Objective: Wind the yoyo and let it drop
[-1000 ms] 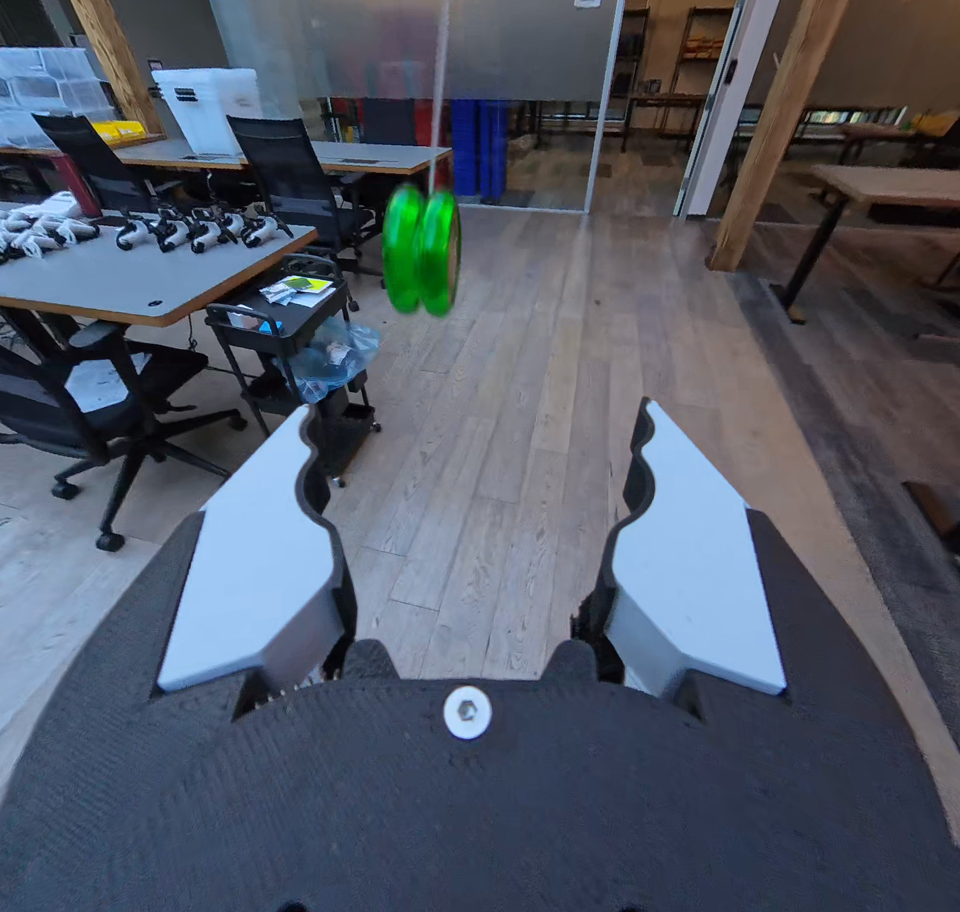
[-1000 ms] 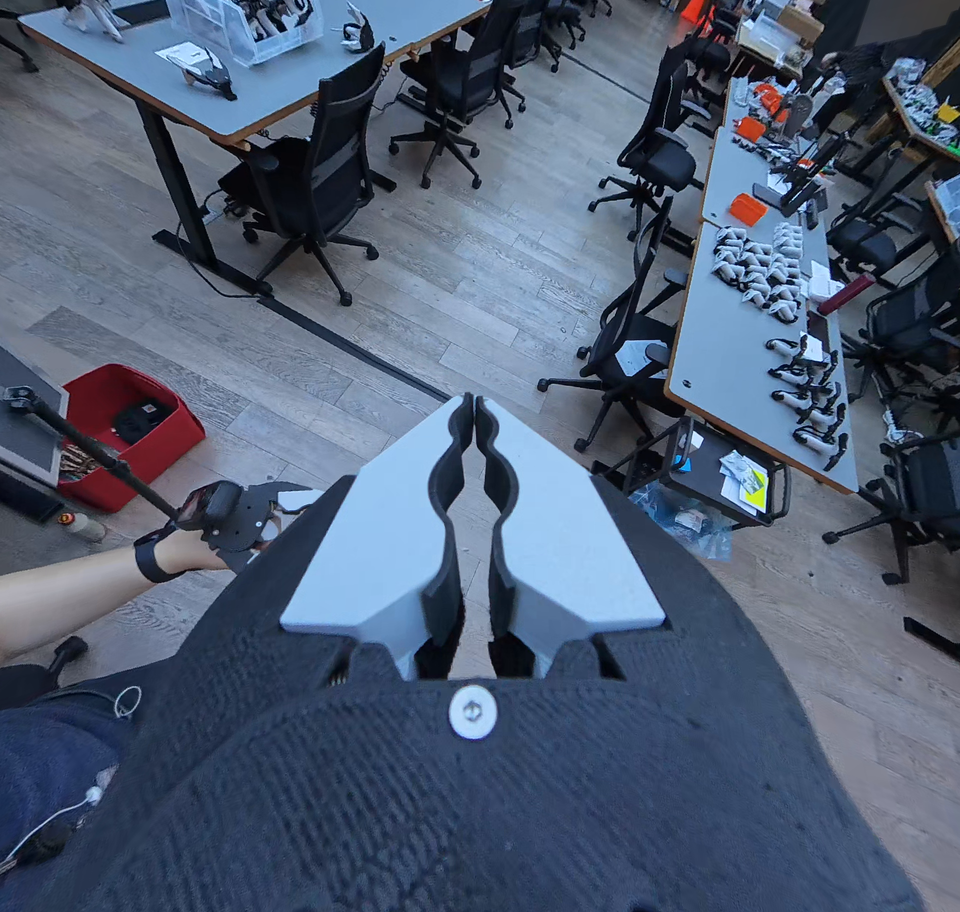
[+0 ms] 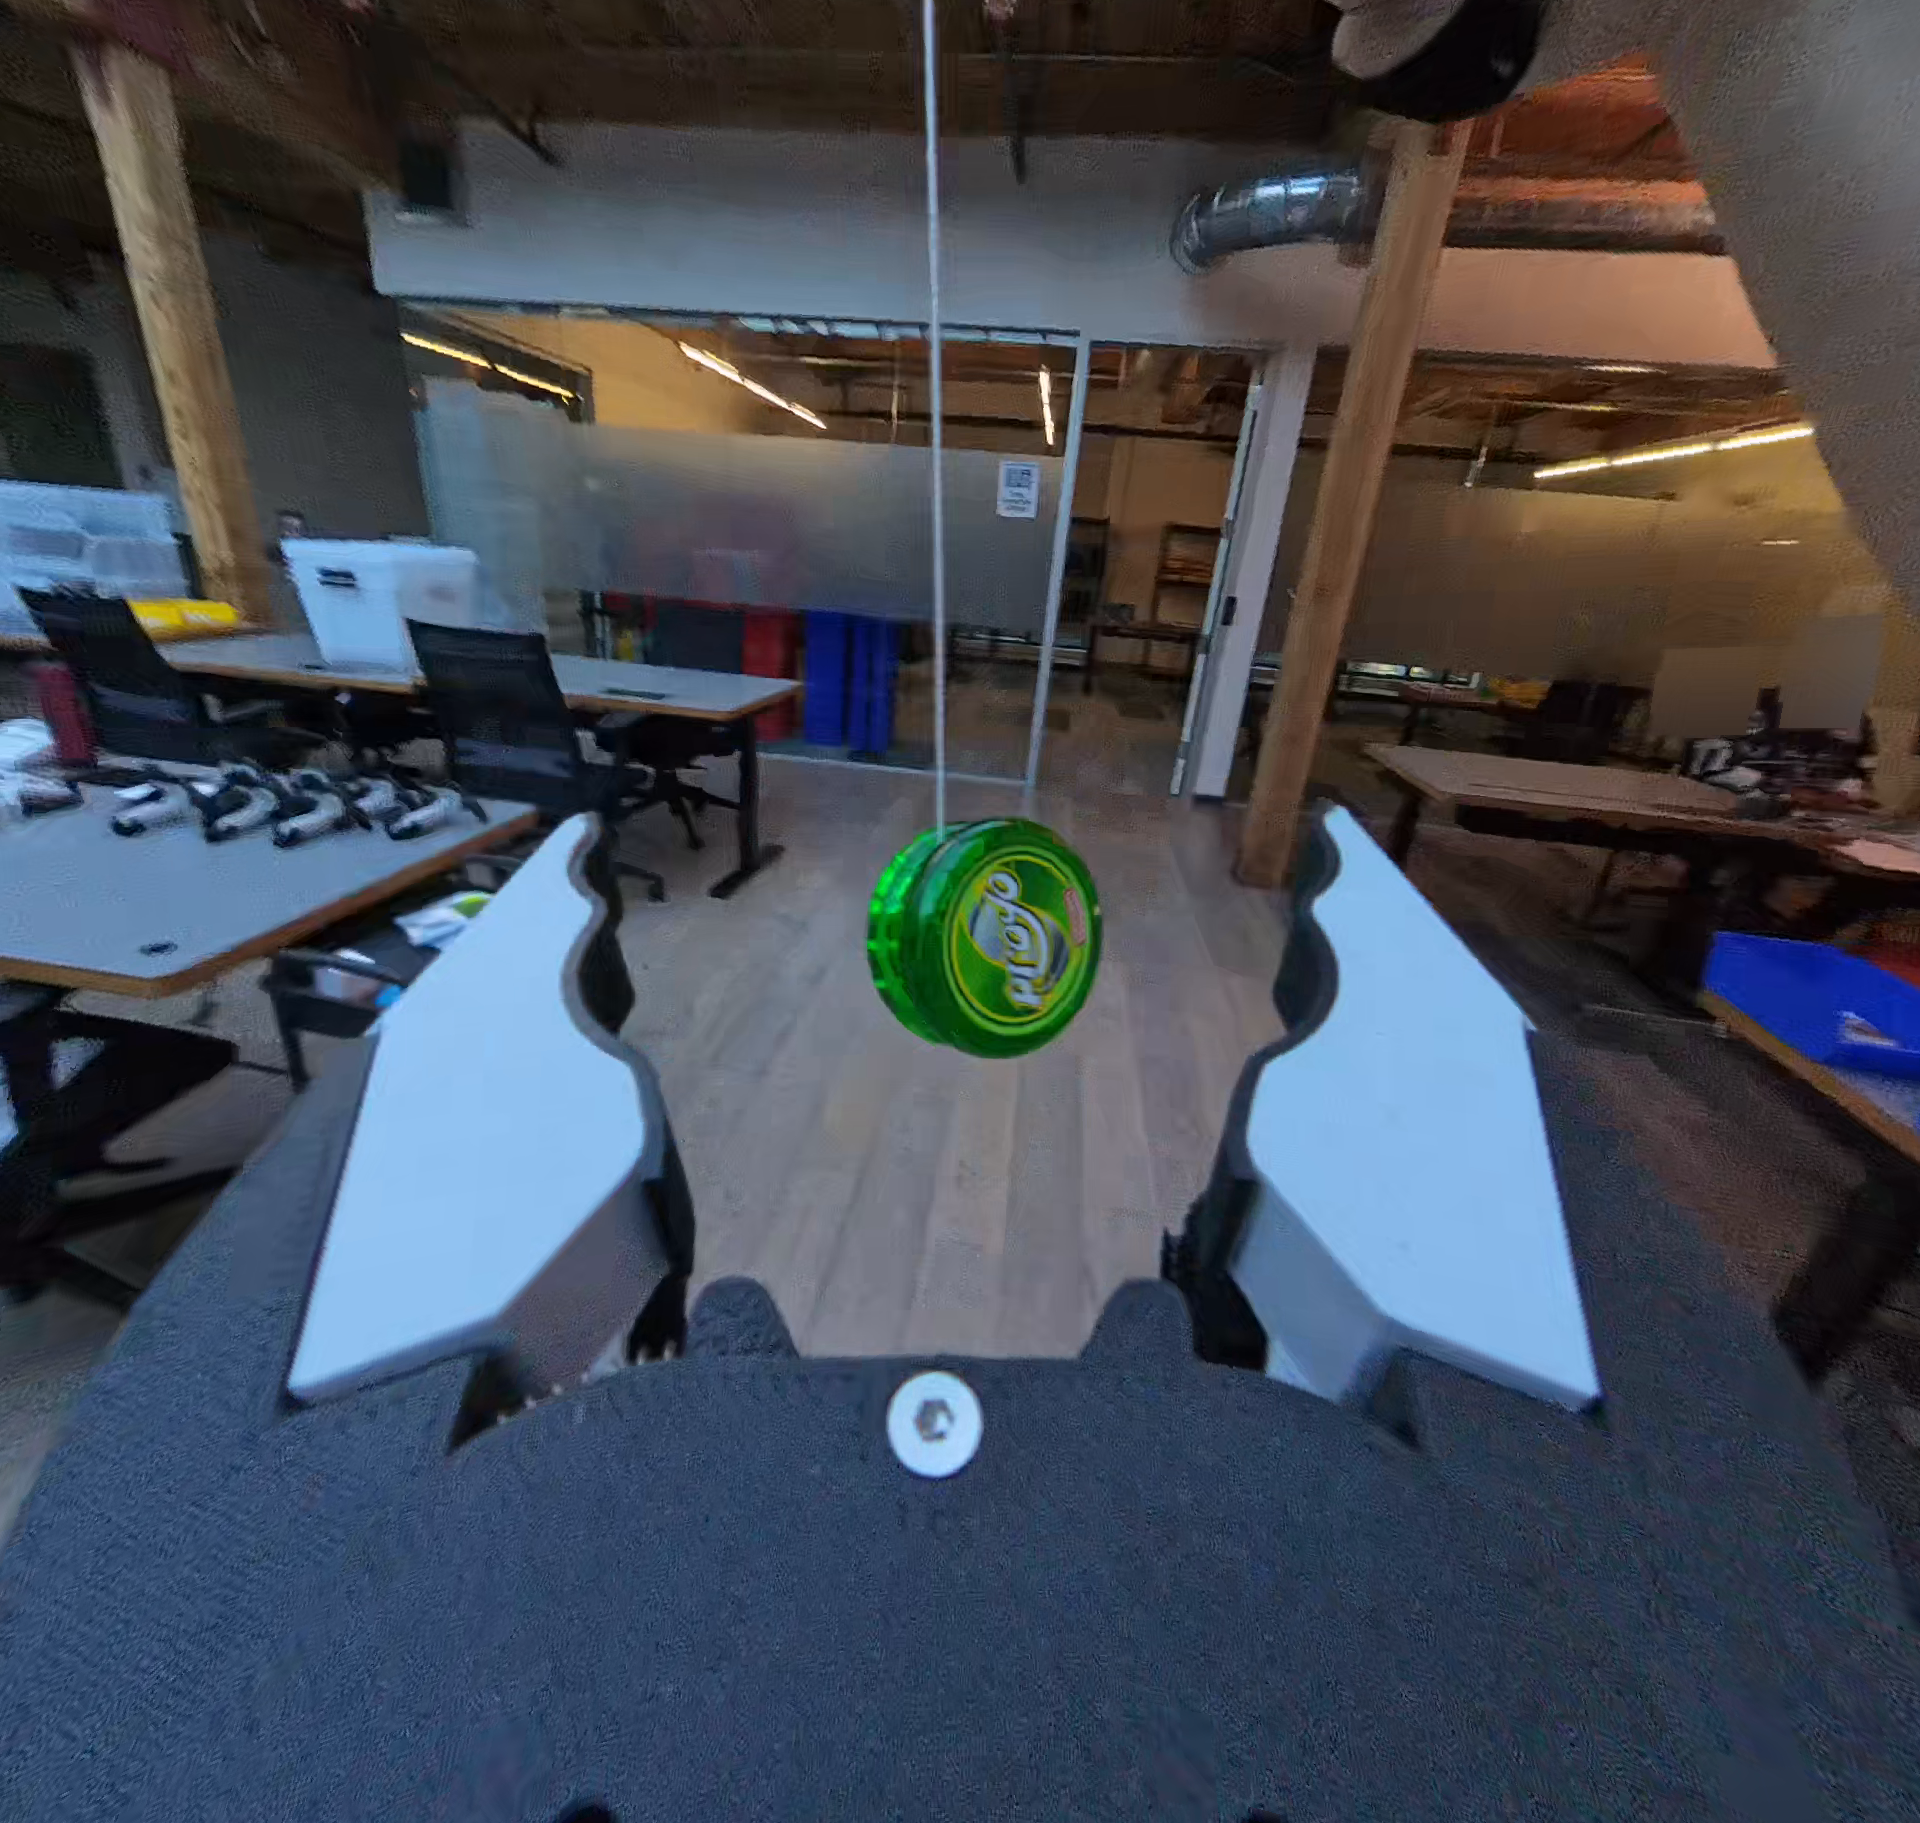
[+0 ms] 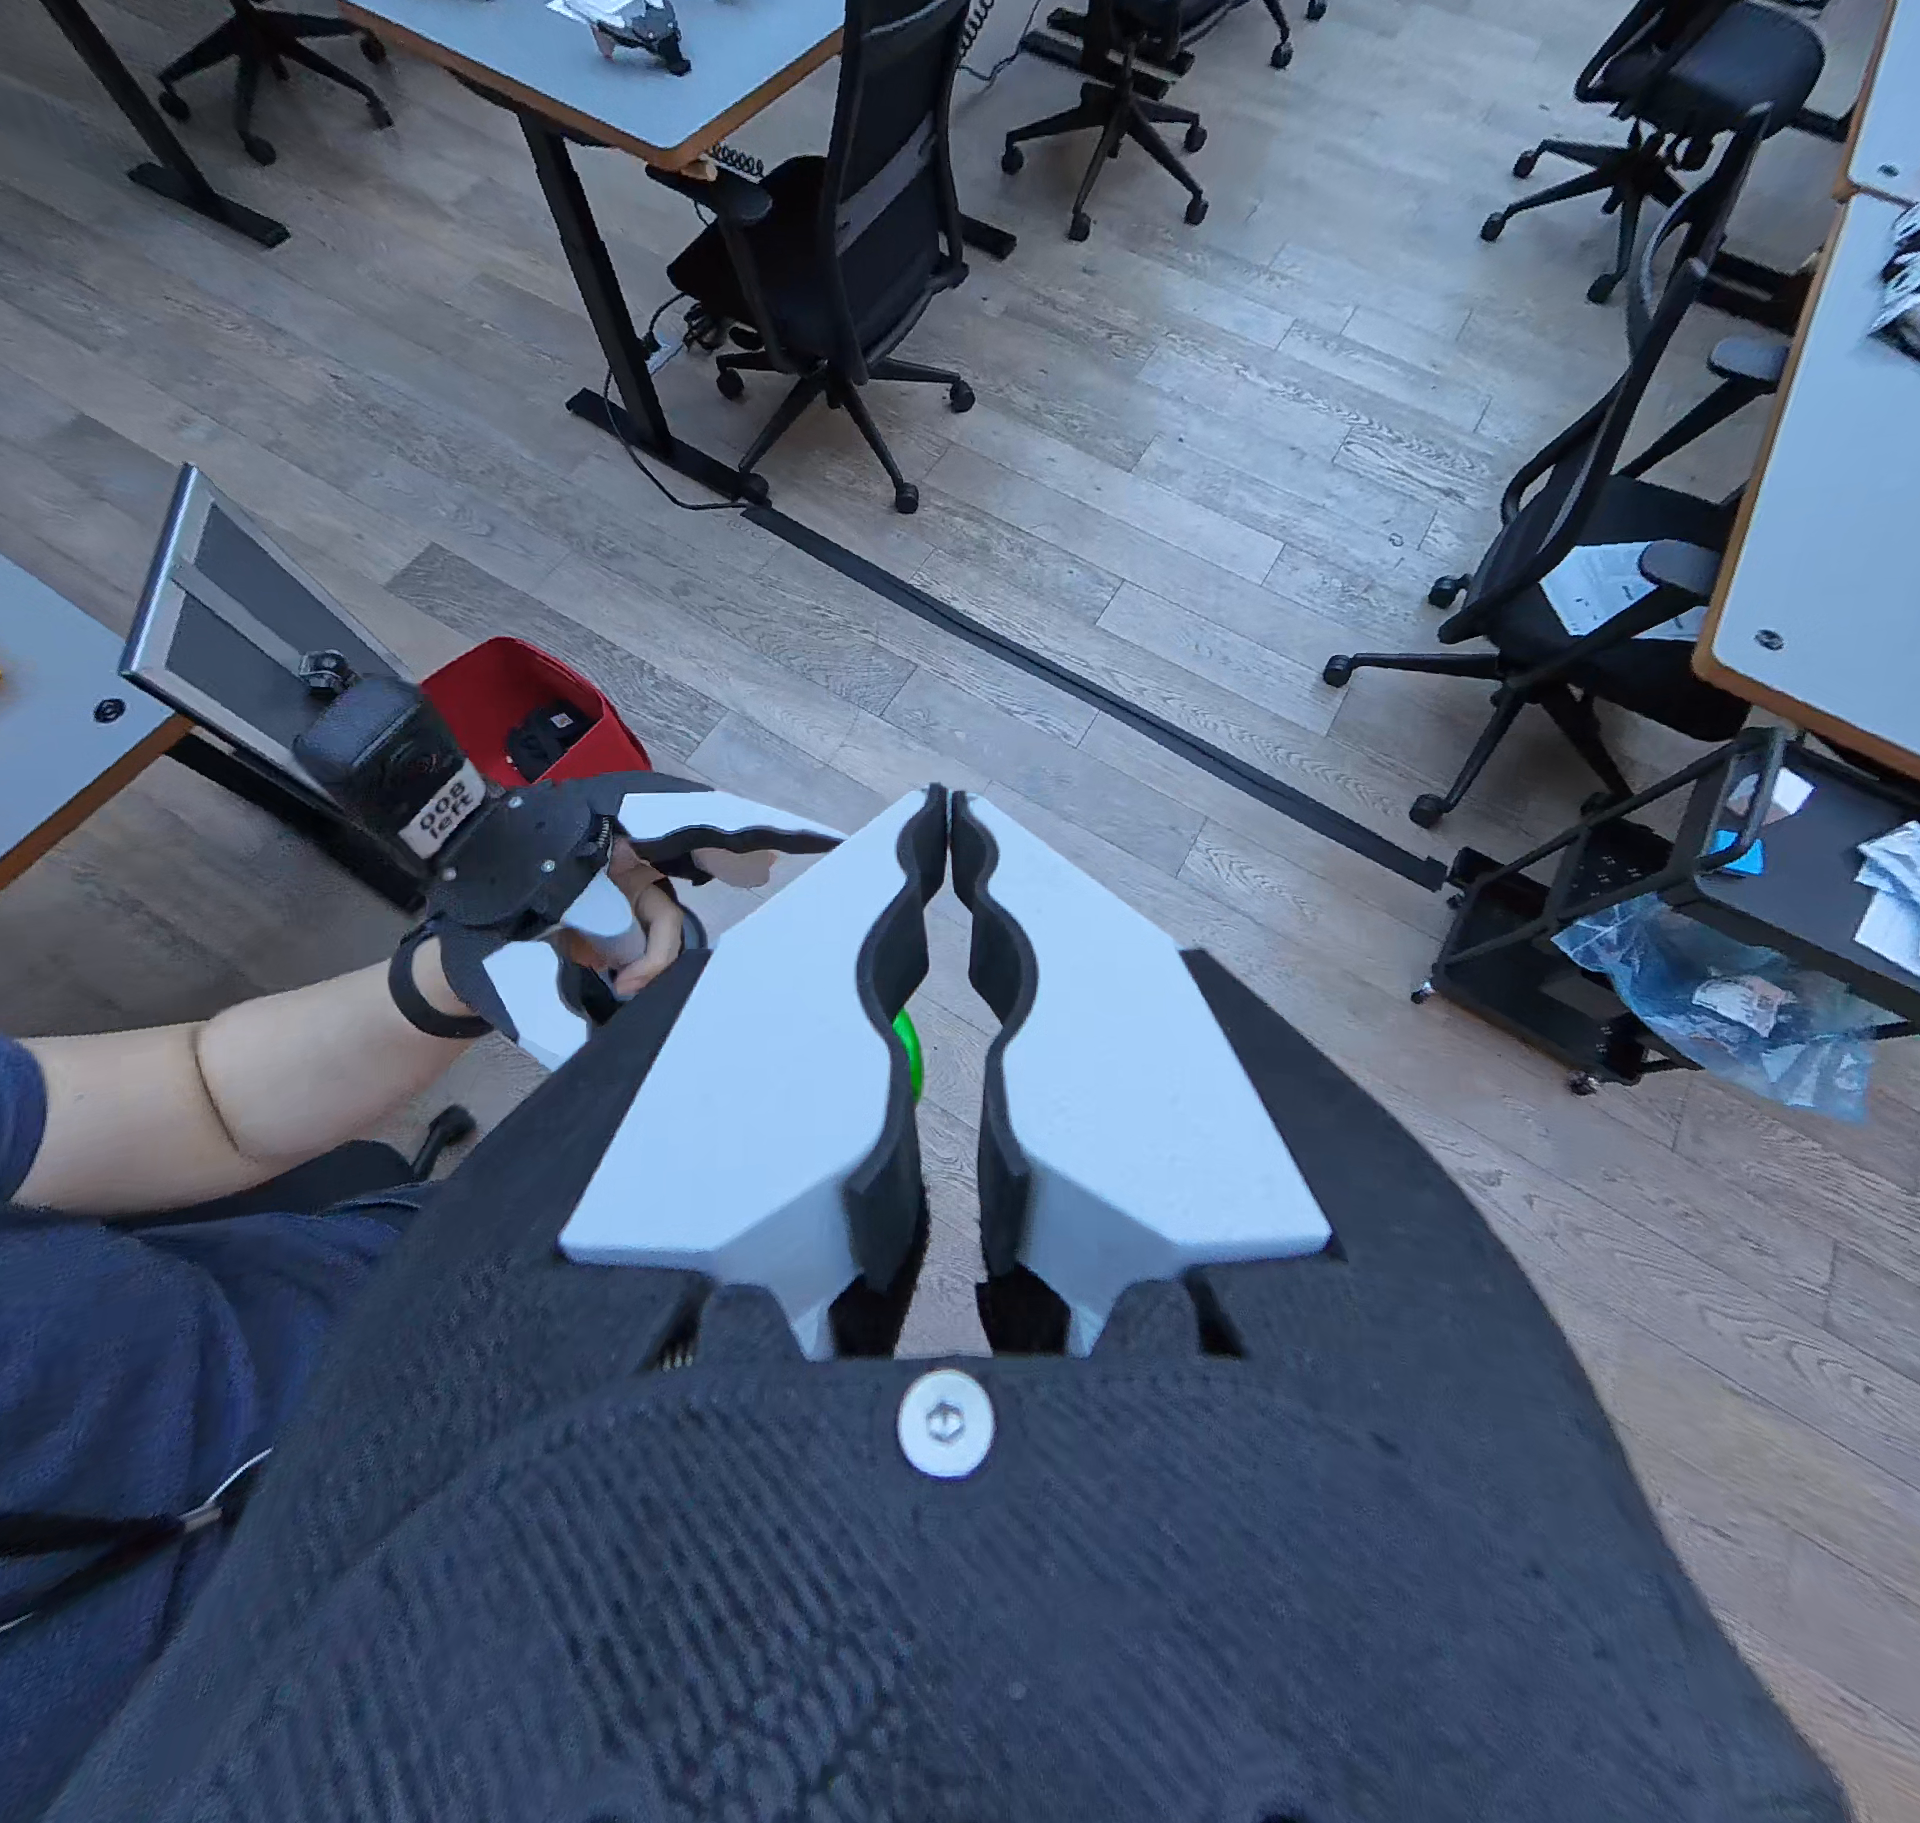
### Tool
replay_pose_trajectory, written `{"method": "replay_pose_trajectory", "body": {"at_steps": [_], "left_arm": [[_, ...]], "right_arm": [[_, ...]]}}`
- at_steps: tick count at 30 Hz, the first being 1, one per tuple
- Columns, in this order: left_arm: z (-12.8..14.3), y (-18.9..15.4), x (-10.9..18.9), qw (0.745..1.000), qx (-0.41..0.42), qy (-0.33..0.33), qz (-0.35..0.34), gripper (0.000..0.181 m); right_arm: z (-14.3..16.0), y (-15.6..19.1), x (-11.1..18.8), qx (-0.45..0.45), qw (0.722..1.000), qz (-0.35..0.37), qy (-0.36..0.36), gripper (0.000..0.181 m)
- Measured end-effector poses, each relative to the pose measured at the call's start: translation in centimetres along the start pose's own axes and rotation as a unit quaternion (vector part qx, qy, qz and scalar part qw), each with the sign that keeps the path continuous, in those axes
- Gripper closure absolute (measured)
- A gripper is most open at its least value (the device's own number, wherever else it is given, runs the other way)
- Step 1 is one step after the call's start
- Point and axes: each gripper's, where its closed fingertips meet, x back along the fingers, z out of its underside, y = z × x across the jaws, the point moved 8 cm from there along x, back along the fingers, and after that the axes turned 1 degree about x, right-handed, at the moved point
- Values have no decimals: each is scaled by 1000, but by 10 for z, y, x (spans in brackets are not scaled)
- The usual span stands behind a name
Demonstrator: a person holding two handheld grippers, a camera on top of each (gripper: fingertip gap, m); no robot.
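Glossy clear-green plastic yoyo (image 3: 985, 937), matt wood-plank floor (image 3: 935, 1202)

Two wrist cameras, one level and low, one high and tipped down.

My left wrist view sits just behind its own spread fingers (image 3: 582, 1067), looking level across the room, with the green yoyo (image 3: 985, 937) hanging close at frame centre. My right wrist view looks steeply down past its near-closed fingers (image 4: 790, 1046) at the floor (image 4: 1195, 485). Both share the yoyo, a green sliver (image 4: 909, 1051) here, and the left gripper (image 4: 748, 843) at centre left.
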Motion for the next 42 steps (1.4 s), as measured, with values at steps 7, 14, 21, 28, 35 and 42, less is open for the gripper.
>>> {"method": "replay_pose_trajectory", "body": {"at_steps": [7, 14, 21, 28, 35, 42], "left_arm": [[73, -3, 101, 996, 49, 74, -16, 63], [112, 1, 149, 987, 82, 127, -59, 68], [115, 0, 142, 987, 64, 145, -34, 70], [107, 5, 119, 989, 20, 145, 6, 77], [138, 48, 74, 966, 71, 223, 112, 77], [128, 62, 24, 955, 168, 135, 202, 79]], "right_arm": [[77, 15, -42, -15, 998, -45, 31, 181], [136, 7, -89, -55, 994, -63, 68, 181], [94, -15, -63, -25, 994, -10, 108, 181], [-64, 19, 108, 84, 985, 141, -56, 181], [-36, 14, 81, 55, 992, 107, -24, 181], [-1, 19, 32, 50, 997, 52, 16, 181]]}}
